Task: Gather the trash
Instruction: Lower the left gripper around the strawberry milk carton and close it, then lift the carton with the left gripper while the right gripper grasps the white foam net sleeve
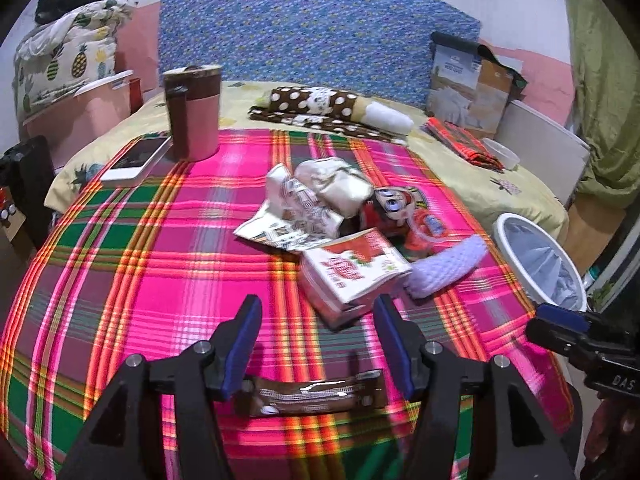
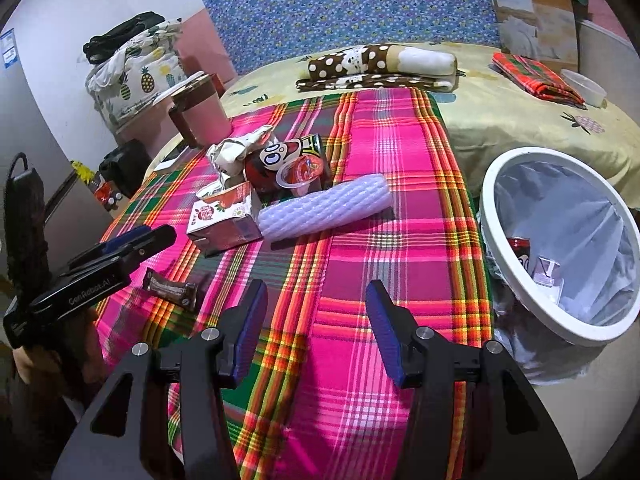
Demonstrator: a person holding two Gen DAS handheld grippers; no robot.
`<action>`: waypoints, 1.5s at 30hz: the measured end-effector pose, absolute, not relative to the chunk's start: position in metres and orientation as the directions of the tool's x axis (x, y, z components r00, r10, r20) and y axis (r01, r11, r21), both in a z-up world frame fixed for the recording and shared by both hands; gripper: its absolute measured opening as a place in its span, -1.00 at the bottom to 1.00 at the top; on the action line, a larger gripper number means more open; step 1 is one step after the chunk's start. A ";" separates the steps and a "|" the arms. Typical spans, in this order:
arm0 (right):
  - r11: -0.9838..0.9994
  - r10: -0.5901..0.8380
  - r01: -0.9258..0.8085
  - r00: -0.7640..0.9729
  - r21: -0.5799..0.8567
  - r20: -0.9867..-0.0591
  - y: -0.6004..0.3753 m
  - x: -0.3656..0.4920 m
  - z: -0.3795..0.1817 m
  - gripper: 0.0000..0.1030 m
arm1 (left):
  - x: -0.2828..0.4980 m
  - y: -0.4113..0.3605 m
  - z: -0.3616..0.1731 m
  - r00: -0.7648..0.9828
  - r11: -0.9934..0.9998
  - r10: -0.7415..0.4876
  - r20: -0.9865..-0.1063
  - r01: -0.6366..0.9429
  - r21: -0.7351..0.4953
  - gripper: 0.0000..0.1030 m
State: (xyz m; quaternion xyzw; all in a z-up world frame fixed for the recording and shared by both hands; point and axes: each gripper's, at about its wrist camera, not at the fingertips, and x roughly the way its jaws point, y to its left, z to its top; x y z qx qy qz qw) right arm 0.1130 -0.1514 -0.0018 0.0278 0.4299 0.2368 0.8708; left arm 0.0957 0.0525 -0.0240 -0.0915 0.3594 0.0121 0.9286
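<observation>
Trash pile [image 1: 332, 216], one bin [image 2: 496, 216], two open claws

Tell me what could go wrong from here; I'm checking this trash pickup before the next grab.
1. The left gripper is open above the brown snack wrapper, which lies flat on the plaid cloth; closing could pinch cloth too.
2. The juice carton sits just beyond the fingertips and could get nudged.
3. The bin stands off the bed's edge, so a carried piece could drop short.
</observation>
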 end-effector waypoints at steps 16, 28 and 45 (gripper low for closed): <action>0.894 0.423 -0.371 0.513 0.251 -0.747 -0.151 0.124 -0.004 0.03 | 0.151 0.054 -0.023 0.739 0.975 -0.151 -0.657 -0.001 -0.224 0.36; 0.899 0.419 -0.350 0.514 0.263 -0.748 -0.160 0.126 -0.007 0.03 | 0.146 0.030 -0.035 0.659 0.958 -0.285 -0.696 0.184 -0.219 0.40; 0.899 0.432 -0.315 0.515 0.306 -0.740 -0.162 0.143 -0.009 0.03 | 0.126 0.035 -0.041 0.691 0.986 -0.114 -0.714 -0.007 -0.165 0.20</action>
